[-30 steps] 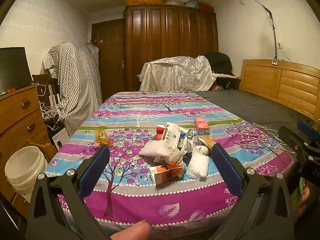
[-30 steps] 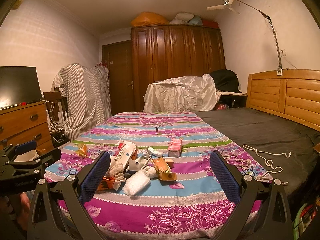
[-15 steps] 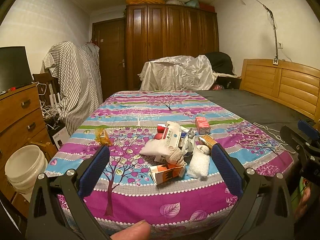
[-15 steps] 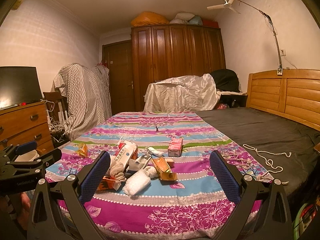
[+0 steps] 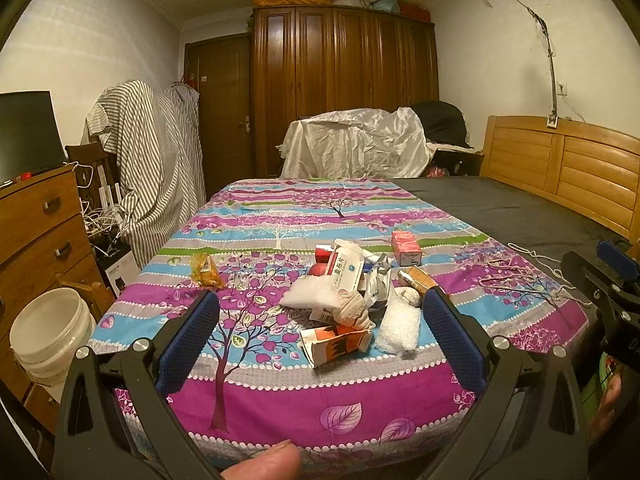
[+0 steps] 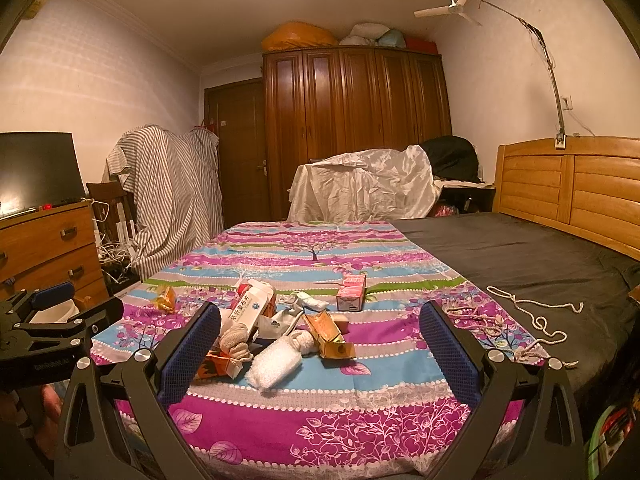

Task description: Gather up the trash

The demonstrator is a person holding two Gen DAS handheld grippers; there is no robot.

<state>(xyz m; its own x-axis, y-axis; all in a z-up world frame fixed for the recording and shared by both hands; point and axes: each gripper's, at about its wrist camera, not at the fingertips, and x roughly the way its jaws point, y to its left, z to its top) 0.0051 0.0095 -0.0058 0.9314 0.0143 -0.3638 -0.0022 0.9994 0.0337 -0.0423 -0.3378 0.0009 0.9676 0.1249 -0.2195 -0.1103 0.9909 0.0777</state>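
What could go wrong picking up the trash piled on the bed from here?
1. The pile is tangled: pulling the white box may drag or scatter the wrappers touching it.
2. The yellow snack wrapper lies apart, to the left, and could be missed.
3. The white rope on the right may snag the open right gripper. The left gripper is open too.

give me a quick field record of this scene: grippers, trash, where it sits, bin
left hand-held gripper: open, empty, short of the pile
right hand-held gripper: open, empty, short of the pile
trash pile: cartons, wrappers and plastic bags clustered on the floral bedsheet
stray items: yellow wrapper left of the pile; pink carton behind it
white bucket: on the floor beside the bed's left side
collected so far: nothing held
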